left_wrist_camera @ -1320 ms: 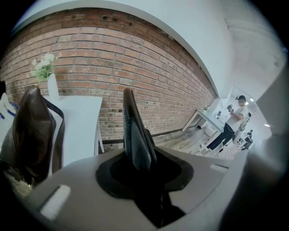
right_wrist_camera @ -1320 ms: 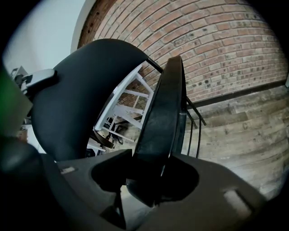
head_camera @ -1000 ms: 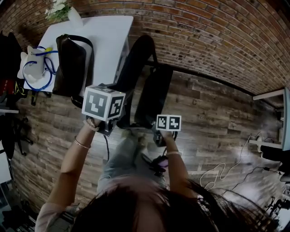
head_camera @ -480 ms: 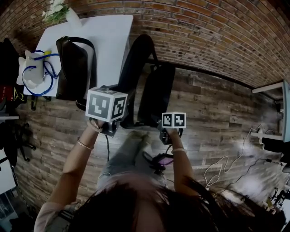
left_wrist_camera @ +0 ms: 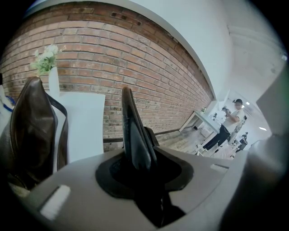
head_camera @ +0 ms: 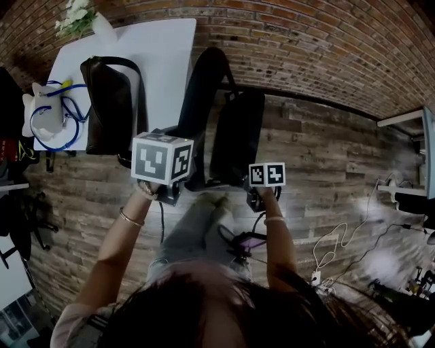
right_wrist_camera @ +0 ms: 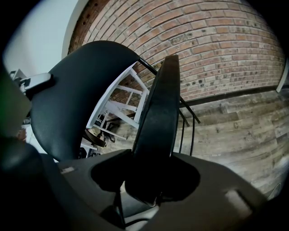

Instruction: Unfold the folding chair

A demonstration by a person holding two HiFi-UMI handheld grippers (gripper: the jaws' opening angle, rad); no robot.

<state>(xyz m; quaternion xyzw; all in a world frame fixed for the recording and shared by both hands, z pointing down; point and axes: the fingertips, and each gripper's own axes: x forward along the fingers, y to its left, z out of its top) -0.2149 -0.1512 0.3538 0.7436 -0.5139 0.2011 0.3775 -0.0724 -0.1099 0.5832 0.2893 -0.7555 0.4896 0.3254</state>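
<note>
The folding chair (head_camera: 224, 129) stands on the wooden floor (head_camera: 319, 163) directly in front of you, between the white bench (head_camera: 163, 54) and the brick wall (head_camera: 306, 47). It is only partly opened: its two black panels stand close to each other and both are nearly upright.

Your left claw (left_wrist_camera: 137, 169) is closed on the thin edge of the rounded panel (left_wrist_camera: 133, 131), the one on the chair's left side. The panel fills the gap between the jaws and rises straight up from them.

Your right claw (right_wrist_camera: 151, 180) is closed on the edge of the flat panel (right_wrist_camera: 158, 117) on the chair's right side. In the right gripper view the rounded panel shows just to the left of it, apart from it, with thin black frame tubes (right_wrist_camera: 192, 122) behind.

In the head view both hands are stretched forward to the near end of the chair, the left a little higher than the right.

On the bench a brown bag (head_camera: 109, 102) lies near the chair, and a vase with white flowers (head_camera: 81, 17) stands at the far corner.
</note>
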